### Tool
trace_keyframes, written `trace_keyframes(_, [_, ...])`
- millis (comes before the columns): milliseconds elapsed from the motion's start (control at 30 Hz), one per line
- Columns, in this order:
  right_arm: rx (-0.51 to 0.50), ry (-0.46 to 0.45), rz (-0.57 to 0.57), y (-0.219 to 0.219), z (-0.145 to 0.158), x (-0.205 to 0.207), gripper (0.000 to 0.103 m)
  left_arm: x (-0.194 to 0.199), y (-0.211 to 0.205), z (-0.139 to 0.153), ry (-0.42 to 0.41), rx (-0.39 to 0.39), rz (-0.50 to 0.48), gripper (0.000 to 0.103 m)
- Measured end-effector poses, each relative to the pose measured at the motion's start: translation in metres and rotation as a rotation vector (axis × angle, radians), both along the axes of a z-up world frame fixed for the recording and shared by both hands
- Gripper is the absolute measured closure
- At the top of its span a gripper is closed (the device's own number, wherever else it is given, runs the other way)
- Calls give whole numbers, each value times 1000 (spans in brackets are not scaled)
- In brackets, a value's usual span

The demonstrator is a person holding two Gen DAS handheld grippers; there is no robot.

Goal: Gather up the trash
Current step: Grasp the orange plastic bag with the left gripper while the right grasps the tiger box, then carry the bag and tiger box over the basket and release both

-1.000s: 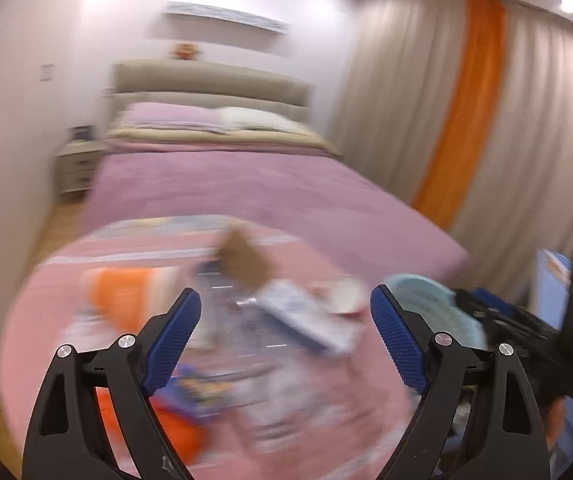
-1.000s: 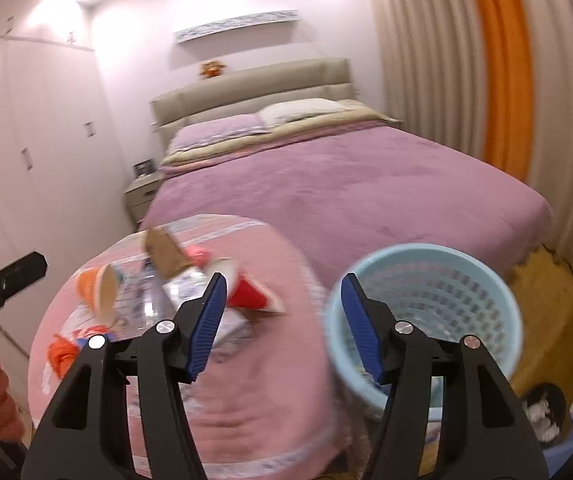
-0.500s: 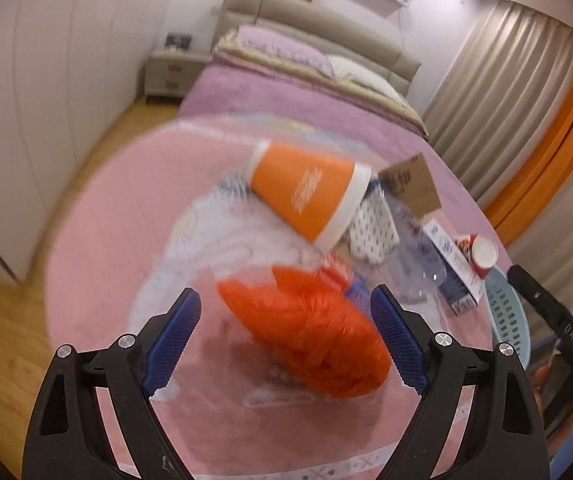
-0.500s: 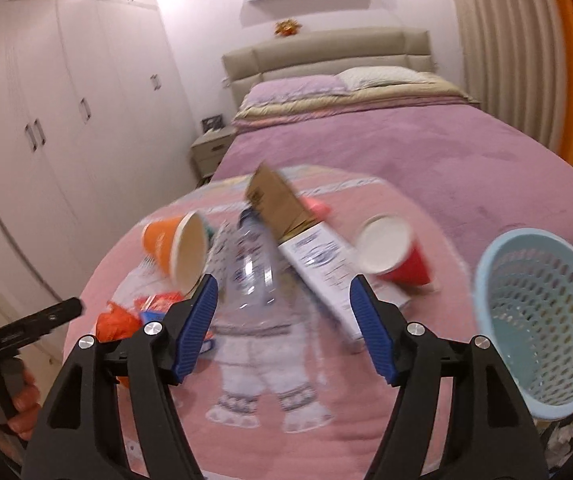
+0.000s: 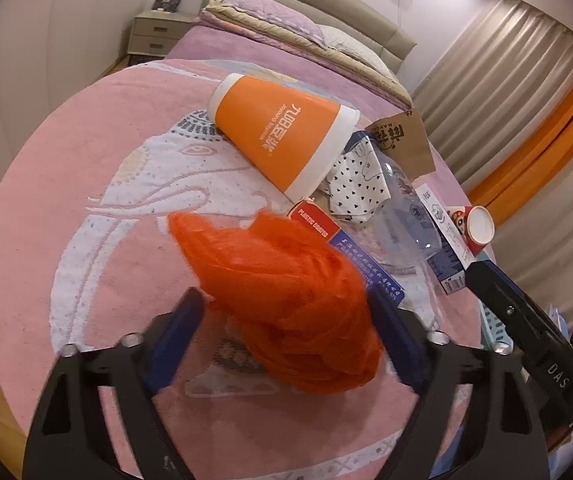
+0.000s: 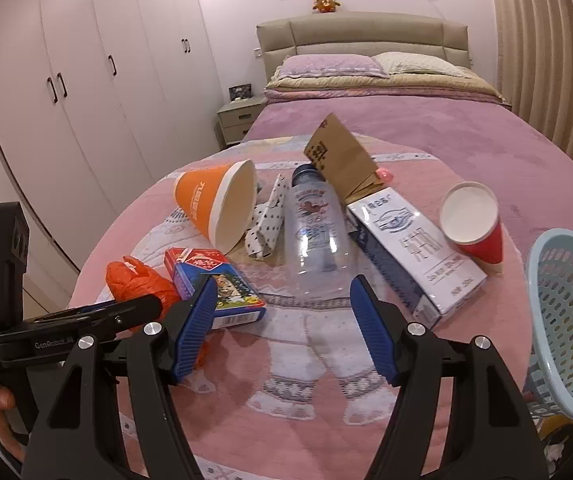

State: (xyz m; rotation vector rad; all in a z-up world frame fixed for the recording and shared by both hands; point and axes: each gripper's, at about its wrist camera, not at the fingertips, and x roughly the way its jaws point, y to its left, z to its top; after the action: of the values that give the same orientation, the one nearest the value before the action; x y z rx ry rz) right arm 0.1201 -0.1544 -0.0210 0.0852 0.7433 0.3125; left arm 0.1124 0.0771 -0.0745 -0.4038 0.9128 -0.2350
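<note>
- The left wrist view shows the left tool (image 5: 286,320) with its blue pads either side of a crumpled orange plastic bag (image 5: 286,300) lying on the pink round rug (image 5: 66,200); its jaws have just been closing, and whether the pads press the bag cannot be told.
- Only the right wrist view shows the pale blue plastic basket (image 6: 566,320), right of the right tool (image 6: 286,328).
- The right tool's jaws stand wide and empty, angled down; a clear plastic bottle (image 6: 318,232) lies just ahead, cap end pointing away.
</note>
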Motion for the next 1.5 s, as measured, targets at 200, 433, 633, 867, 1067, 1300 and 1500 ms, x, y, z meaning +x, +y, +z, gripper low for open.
trace_keyframes(200, [6, 17, 24, 10, -4, 2, 38, -3, 7, 6, -18, -39, -23, 62])
trace_keyframes(433, [-33, 40, 95, 35, -13, 11, 35, -14, 30, 27, -52, 38, 17, 71])
trace_keyframes(633, [-81, 109, 199, 60, -35, 28, 23, -20, 55, 33, -70, 93, 69, 71])
trace_keyframes(867, [-156, 146, 222, 79, -54, 43, 22, -19, 61, 35, -88, 81, 64, 71])
trace_keyframes(1067, [-173, 147, 238, 88, -58, 48, 22, -19, 56, 37, -103, 84, 50, 71])
trace_keyframes(1300, [-182, 109, 233, 89, -54, 35, 40, -21, 44, 46, -125, 96, 29, 71])
trace_keyframes(1500, [-151, 26, 184, 67, -26, 12, 44, -25, 21, 65, -186, 109, -36, 71])
